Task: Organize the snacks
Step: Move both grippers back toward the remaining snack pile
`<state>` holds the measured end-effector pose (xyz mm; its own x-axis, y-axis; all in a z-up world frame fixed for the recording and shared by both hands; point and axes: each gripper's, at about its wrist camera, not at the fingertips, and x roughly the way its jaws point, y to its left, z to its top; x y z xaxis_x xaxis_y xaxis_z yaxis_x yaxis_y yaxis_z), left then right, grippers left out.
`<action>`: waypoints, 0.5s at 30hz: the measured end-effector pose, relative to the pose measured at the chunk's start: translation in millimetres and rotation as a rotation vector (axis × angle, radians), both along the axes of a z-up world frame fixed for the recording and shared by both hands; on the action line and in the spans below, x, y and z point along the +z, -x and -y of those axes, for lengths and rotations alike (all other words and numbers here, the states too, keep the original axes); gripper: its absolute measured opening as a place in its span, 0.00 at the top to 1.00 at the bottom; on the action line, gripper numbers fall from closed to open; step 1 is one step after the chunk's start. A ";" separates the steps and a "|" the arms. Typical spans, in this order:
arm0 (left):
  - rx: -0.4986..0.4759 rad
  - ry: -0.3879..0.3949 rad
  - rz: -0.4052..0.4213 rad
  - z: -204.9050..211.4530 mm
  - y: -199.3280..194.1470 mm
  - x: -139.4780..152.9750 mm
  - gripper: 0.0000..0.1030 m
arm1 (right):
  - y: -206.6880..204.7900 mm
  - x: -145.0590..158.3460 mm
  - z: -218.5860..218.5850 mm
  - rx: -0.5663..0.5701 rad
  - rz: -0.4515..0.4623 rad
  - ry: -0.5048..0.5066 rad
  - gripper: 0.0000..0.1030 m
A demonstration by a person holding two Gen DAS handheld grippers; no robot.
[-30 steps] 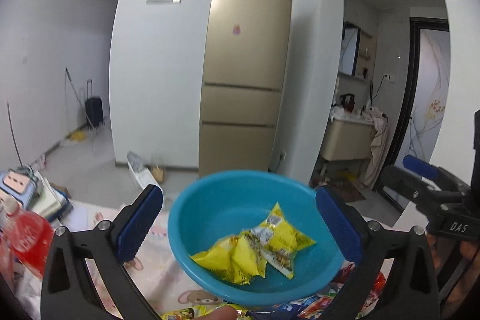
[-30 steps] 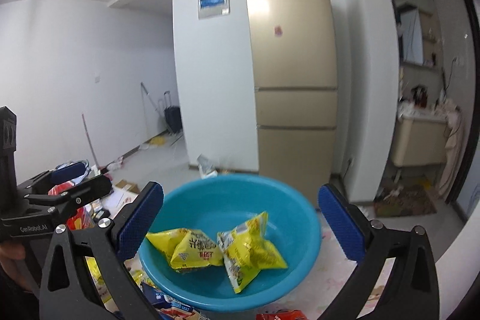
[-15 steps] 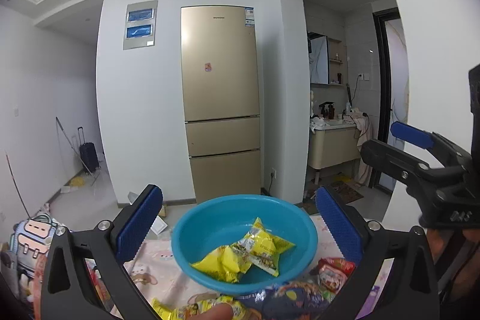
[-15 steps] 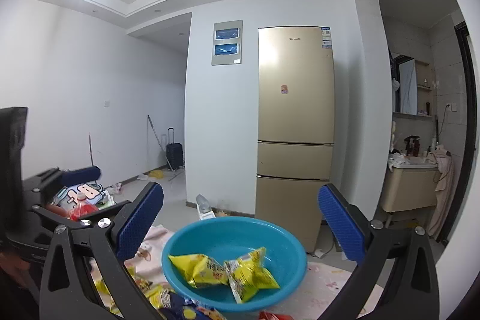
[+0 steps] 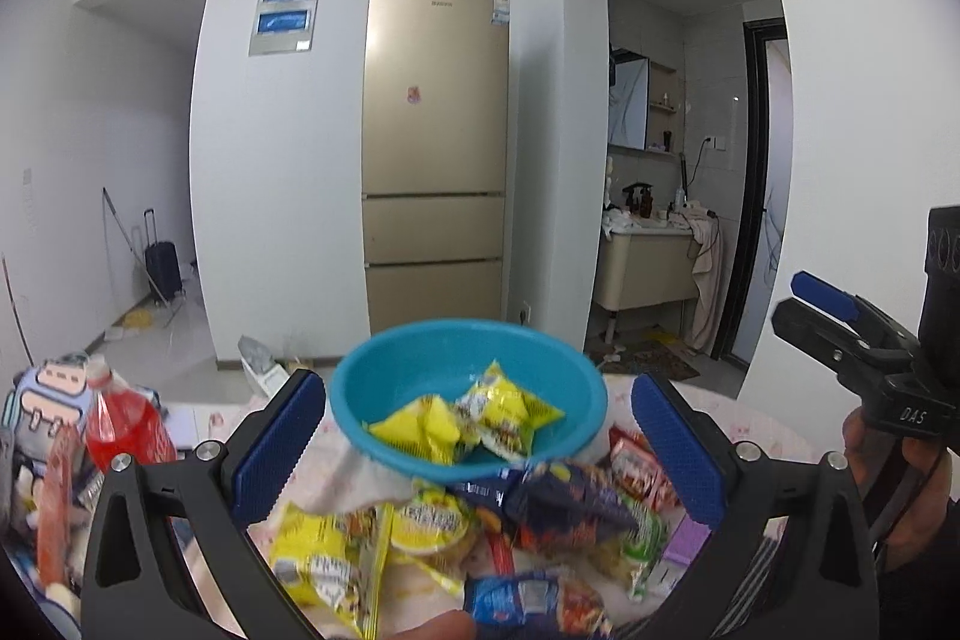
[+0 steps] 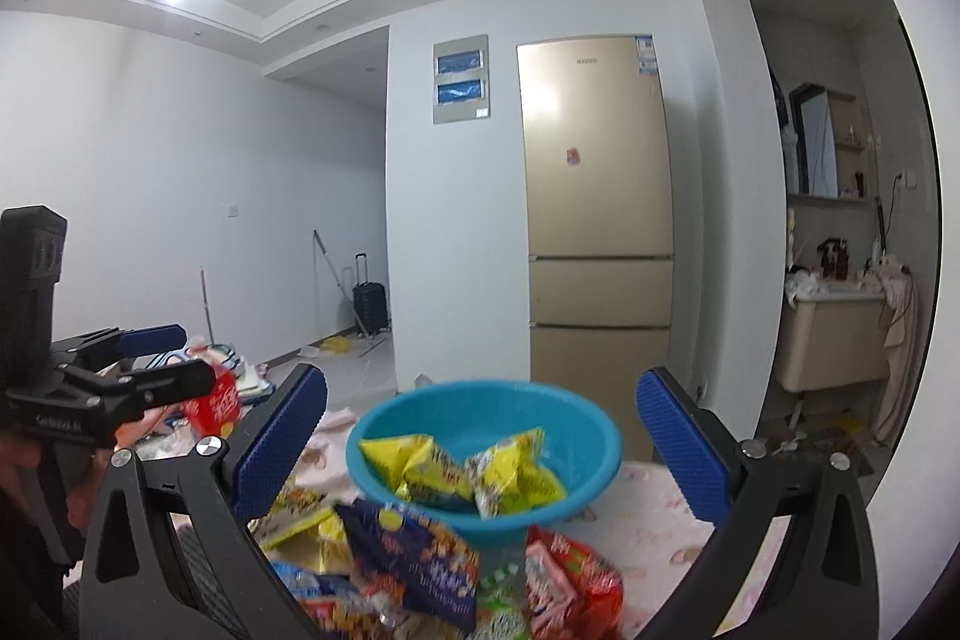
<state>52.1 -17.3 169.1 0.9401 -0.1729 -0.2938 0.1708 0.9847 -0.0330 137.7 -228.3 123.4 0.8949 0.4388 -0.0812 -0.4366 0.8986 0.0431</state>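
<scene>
Snacks [image 5: 540, 538] sit heaped on my table just beyond both sets of fingers. My left gripper [image 5: 474, 448] is spread wide and empty; my right gripper [image 6: 480, 451] likewise gapes on nothing. Past the heap, the blue basin [image 5: 390, 388] holds only two yellow packets [image 5: 468, 418]. I judge the sorting barely begun: the dark blue bag [image 6: 414, 556], red packets [image 6: 570, 574] and other yellow ones remain loose.

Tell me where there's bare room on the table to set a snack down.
Bare tablecloth shows right of the blue bowl, toward the right hand-held gripper's right finger. A smaller patch lies left of the bowl. In front of the bowl it is crowded with the packet pile.
</scene>
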 end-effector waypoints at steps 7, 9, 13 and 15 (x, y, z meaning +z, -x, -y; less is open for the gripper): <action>-0.003 0.019 -0.062 -13.2 -2.4 -46.2 0.00 | 5.6 -49.4 0.5 0.035 -0.016 0.030 0.00; -0.008 0.036 -0.096 -18.1 -5.8 -60.9 0.00 | 4.0 -59.5 0.6 0.026 -0.014 0.035 0.00; -0.018 0.079 -0.157 -23.0 -12.9 -86.4 0.00 | -7.0 -77.6 9.0 0.022 -0.034 -0.010 0.00; -0.037 0.094 -0.196 -21.7 -16.8 -101.0 0.00 | -14.7 -86.2 9.5 0.012 -0.060 -0.025 0.00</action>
